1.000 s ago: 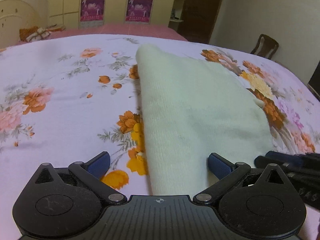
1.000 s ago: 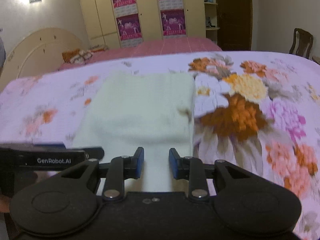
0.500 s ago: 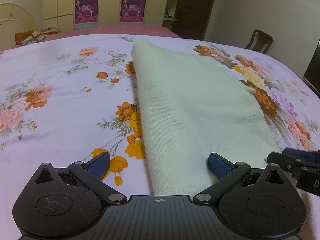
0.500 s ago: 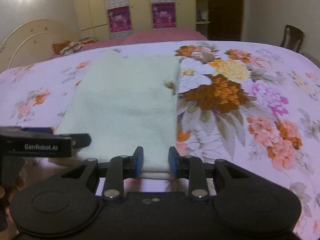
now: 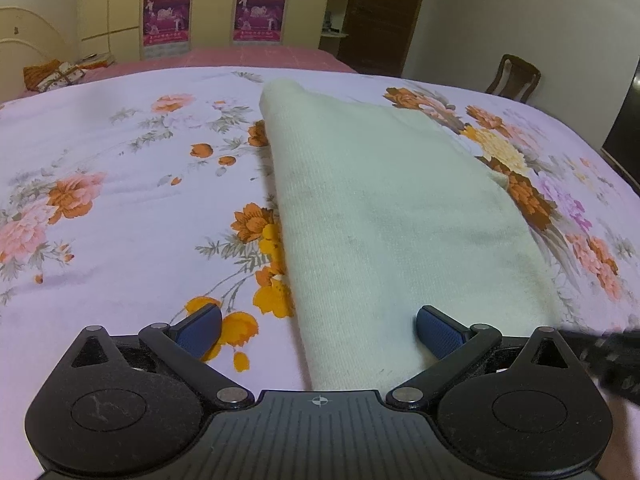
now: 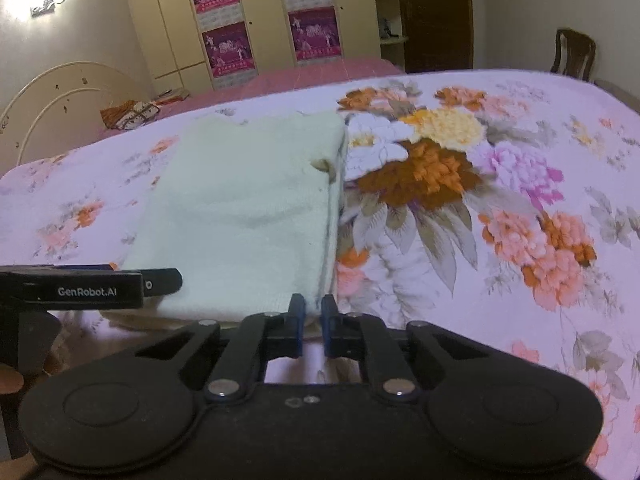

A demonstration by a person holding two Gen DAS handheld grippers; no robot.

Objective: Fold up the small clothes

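The right gripper has just been closing, and its jaws now stand nearly together on the near right corner of the cream garment, pinching the thin edge between them. The left gripper has its jaws wide apart, straddling the garment's near left edge without pressing on it; its right pad rests over the cloth, its left pad over the flowered bedsheet. The garment lies flat ahead of both grippers, already doubled lengthwise and stretching away across the bed.

The step in hand looks like taking both near corners to carry them to the far end. To do it well, the left jaws should close on all layers at the corner before any lift, so that both corners rise level and the fold lands square.
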